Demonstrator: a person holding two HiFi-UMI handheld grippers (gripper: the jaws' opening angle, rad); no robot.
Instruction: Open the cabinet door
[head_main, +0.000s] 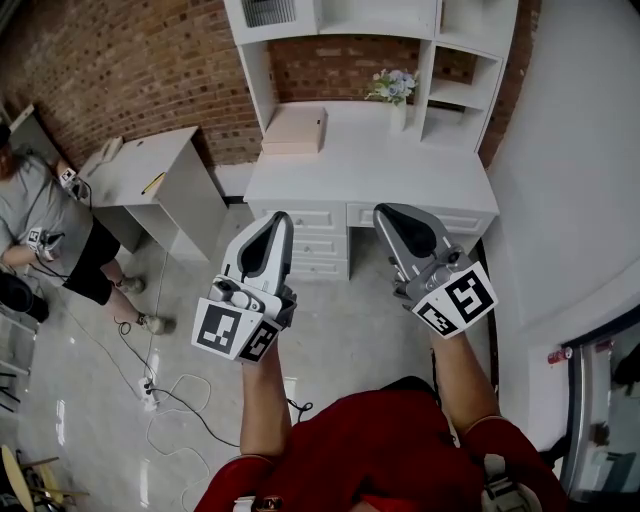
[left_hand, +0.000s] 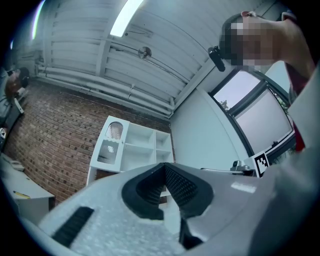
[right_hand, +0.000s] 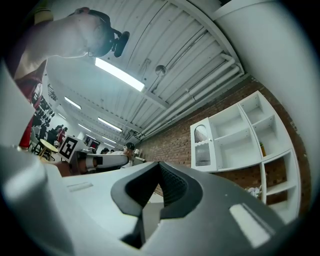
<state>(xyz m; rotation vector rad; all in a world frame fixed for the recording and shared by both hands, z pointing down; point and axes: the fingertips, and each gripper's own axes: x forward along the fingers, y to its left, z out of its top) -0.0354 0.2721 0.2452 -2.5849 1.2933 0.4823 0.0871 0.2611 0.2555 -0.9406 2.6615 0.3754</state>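
In the head view, my left gripper (head_main: 272, 232) and right gripper (head_main: 400, 222) are at the middle of the frame, both clenched and empty. They are well apart from the white wooden desk (head_main: 370, 170). The white cabinet door with a mesh window (head_main: 268, 12) is at the top edge.

In the left gripper view, the pads (left_hand: 182, 186) meet on nothing, and the door (left_hand: 111, 145) is left of centre and looks closed.

In the right gripper view, the door (right_hand: 202, 147) is right of centre. I think I must come near first, then unclench one gripper, grasp the door's free edge and pull it gently along the hinge's curve.
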